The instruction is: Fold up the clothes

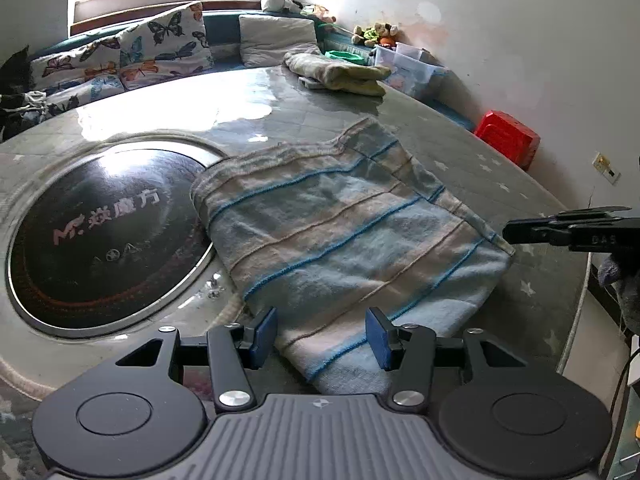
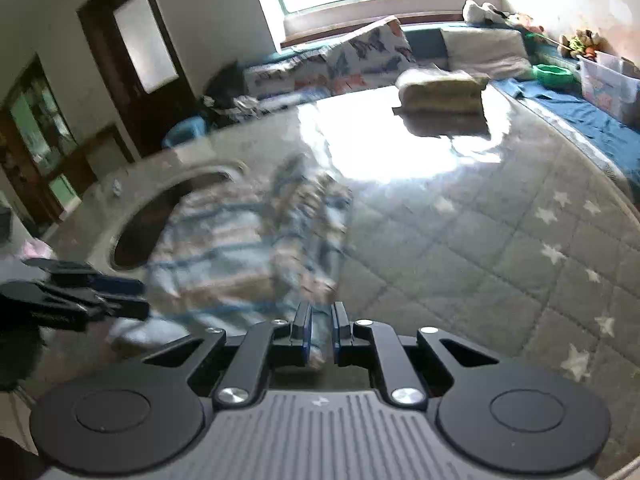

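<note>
A blue and beige striped towel [image 1: 344,232] lies folded on the round table [image 1: 500,184], partly over the black round hotplate [image 1: 104,232]. My left gripper [image 1: 322,336] is open, its blue pads on either side of the towel's near edge. My right gripper [image 2: 321,334] is shut on the towel's corner [image 2: 316,320]; it shows at the right of the left wrist view [image 1: 508,234]. The right wrist view is blurred; the towel [image 2: 240,248] and the left gripper [image 2: 136,300] appear there.
A folded yellowish cloth pile [image 1: 340,70] sits at the table's far side. Butterfly cushions [image 1: 160,46], plastic boxes [image 1: 408,66] and a red stool [image 1: 508,136] stand beyond the table edge. A door [image 2: 132,60] is at the left.
</note>
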`<control>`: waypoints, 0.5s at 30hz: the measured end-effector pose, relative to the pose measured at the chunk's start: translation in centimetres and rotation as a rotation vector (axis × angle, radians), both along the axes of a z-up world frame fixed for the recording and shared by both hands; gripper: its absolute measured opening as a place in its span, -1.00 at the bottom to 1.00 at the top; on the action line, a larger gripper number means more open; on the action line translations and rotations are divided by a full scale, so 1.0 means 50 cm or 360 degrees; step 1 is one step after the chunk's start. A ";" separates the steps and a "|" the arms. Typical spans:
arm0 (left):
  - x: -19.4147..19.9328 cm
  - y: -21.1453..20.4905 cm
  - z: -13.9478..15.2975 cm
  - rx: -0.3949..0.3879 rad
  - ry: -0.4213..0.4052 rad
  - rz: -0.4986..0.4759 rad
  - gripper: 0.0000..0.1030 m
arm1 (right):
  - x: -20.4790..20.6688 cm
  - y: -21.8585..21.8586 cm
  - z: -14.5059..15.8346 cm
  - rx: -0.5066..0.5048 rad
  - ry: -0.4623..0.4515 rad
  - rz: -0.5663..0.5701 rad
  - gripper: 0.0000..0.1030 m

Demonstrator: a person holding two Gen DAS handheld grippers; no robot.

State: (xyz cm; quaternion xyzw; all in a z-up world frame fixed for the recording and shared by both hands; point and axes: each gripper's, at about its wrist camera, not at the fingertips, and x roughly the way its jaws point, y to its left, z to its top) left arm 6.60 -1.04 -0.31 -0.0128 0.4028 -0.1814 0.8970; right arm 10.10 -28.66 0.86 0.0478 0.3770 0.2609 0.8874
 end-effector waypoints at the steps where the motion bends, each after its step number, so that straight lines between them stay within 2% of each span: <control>1: -0.006 -0.003 0.007 -0.0008 -0.0022 -0.0019 0.00 | -0.002 0.002 0.004 0.0009 -0.0020 0.0008 -0.82; 3: -0.018 -0.013 0.020 -0.0015 -0.0058 -0.0073 0.00 | 0.000 0.012 0.009 0.0025 -0.0043 0.0035 -0.82; 6: -0.021 -0.030 0.018 -0.0004 -0.0059 -0.0124 0.00 | 0.017 0.028 -0.006 0.0028 -0.0002 0.0069 -0.82; 10: -0.010 -0.023 -0.005 0.0038 0.0004 -0.0090 0.00 | 0.038 0.027 -0.027 -0.0012 0.0063 0.0044 -0.80; 15: -0.003 -0.005 0.019 0.0011 -0.0042 -0.0073 0.00 | 0.061 0.044 0.012 -0.0047 -0.0041 0.0081 -0.80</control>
